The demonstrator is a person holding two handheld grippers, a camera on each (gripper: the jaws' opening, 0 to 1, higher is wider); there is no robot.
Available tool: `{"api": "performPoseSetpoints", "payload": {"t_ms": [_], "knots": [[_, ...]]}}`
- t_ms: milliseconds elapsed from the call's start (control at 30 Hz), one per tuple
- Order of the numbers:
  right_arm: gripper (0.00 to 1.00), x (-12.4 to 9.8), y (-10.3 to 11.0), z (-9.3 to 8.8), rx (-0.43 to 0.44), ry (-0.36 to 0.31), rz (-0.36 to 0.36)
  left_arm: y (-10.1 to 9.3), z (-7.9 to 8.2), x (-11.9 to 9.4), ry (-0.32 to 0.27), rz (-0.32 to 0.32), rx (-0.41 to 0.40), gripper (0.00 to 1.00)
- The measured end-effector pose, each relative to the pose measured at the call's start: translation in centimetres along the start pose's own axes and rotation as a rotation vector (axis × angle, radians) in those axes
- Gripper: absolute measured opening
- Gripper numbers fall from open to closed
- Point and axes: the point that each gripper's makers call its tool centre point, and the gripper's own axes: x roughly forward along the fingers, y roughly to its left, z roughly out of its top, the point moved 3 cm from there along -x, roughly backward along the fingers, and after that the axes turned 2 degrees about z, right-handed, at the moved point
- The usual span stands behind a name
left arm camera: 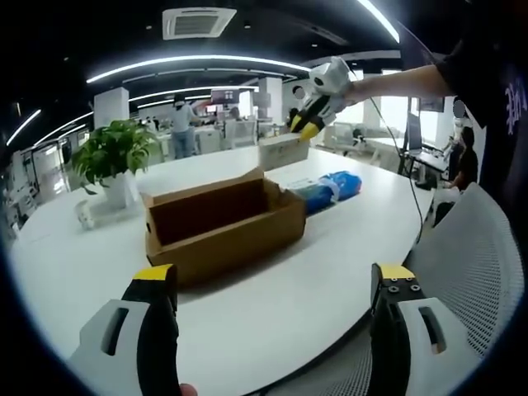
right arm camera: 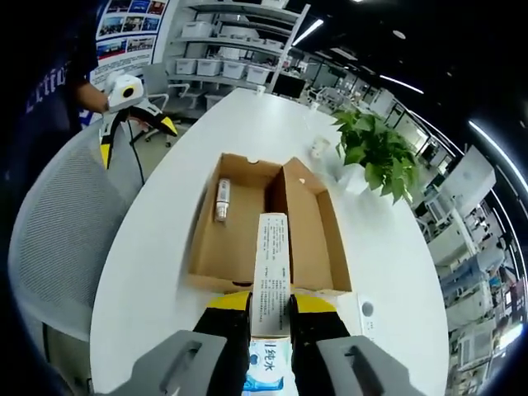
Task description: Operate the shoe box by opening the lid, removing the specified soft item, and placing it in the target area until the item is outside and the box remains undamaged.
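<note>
- The right gripper (right arm camera: 270,318) is closed on a long white carton (right arm camera: 271,276), held above the table (right arm camera: 157,239); the carton sticks forward over the near edge of the box (right arm camera: 247,247).
- The carton's lower end is blue and white with the characters "纯水"; a panel of small print runs along its top face, too fine to read.
- The box is brown cardboard, open, its lid (right arm camera: 309,227) folded out flat beside it. Inside lies a small white tube-like item (right arm camera: 222,200), possibly a bottle.
- In the left gripper view the box (left arm camera: 223,227) sits mid-table with the right gripper (left arm camera: 312,115) holding the carton (left arm camera: 283,151) above its far end; a blue and white pack (left arm camera: 330,190) lies on the table just behind the box.
- The left gripper (left arm camera: 276,285) is wide open, holding nothing, short of the box.
- A potted plant (left arm camera: 111,161) stands on the table beyond the box.
</note>
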Motion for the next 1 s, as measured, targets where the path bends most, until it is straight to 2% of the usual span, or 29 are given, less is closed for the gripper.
{"api": "performPoseSetpoints", "payload": {"t_ms": [400,1000], "knots": [[0.13,-1.7,-0.9,-2.0,0.008,0.02,-0.022,0.0,0.0,0.0,0.004,-0.002,-0.002,0.97],[0.13,-3.4,-2.5,-6.3,0.021,0.084,-0.051,-0.1,0.0,0.0,0.008,-0.006,-0.005,0.96]]}}
